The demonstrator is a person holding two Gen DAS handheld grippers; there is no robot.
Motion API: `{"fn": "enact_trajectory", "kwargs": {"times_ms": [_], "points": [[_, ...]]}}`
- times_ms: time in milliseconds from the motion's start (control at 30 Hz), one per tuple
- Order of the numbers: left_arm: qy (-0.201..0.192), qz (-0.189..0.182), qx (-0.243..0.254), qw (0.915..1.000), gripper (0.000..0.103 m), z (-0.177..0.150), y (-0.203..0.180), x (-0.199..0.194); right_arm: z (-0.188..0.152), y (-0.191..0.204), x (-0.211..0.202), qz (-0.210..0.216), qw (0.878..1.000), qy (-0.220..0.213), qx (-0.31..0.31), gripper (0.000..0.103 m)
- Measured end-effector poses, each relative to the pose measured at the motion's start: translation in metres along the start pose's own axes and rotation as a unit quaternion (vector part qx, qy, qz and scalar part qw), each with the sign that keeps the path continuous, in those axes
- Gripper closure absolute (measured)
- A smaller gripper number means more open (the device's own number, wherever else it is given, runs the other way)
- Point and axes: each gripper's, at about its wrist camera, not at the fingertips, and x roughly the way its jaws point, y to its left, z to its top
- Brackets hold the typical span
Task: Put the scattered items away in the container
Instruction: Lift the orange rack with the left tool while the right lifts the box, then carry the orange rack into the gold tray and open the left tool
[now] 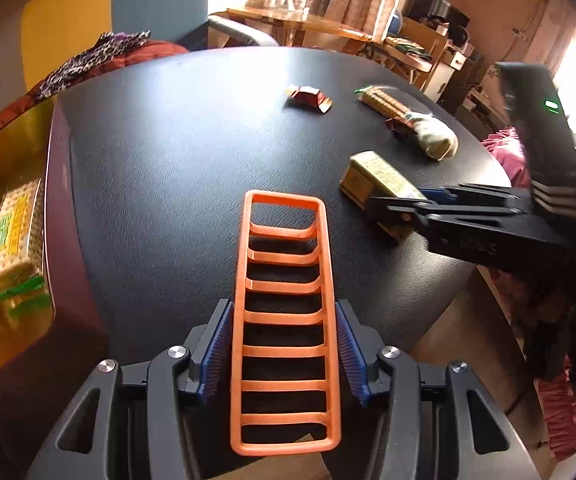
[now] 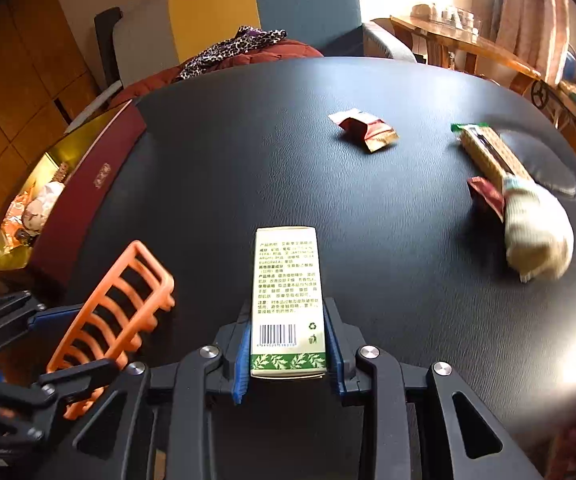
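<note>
Nearest to me, the left gripper (image 1: 283,344) had its jaws pinching an orange slatted rack (image 1: 283,320), the blue pads pressed against its two long sides, the rack reaching out ahead over the black desk (image 1: 167,184). The near desk edge ran under the rack's base, and bare desk lay open ahead of those jaws. The right gripper (image 2: 288,354) had its jaws clamped on the sides of a green-and-white box (image 2: 285,300), label up, barcode at the near end; in the left wrist view the box seemed to rest on the desk, though I could not be certain.

To the left of both jaws, off the desk's left edge, stood the container (image 2: 87,184), a dark red box with a gold lining, already holding a cracker pack (image 1: 15,232) and other wrapped bits. Ahead of the right jaws lay a wide stretch of clear desk. Farther out and to the right sat a pale sock-like bundle (image 2: 536,240), touching a small dark red packet (image 2: 488,196) and a long biscuit pack (image 2: 488,152). A crumpled red-gold wrapper (image 2: 364,128) lay apart, ahead and slightly right. The desk's far curved edge was beyond them.
</note>
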Motion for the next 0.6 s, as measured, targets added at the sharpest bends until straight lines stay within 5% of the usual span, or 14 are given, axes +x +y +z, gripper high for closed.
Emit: {"fn": "enact_trajectory", "kwargs": {"times_ms": [67,600], "points": [[-0.002,0.000,-0.004,1.0000,0.047,0.002,0.000,0.000,-0.008,-0.004,-0.006,0.016,0.999,-0.010,0.026,0.050],[0.007,0.001,0.007,1.0000,0.047,0.014,-0.001,0.008,-0.019,-0.001,-0.011,-0.011,0.998,-0.047,0.048,0.050]]}}
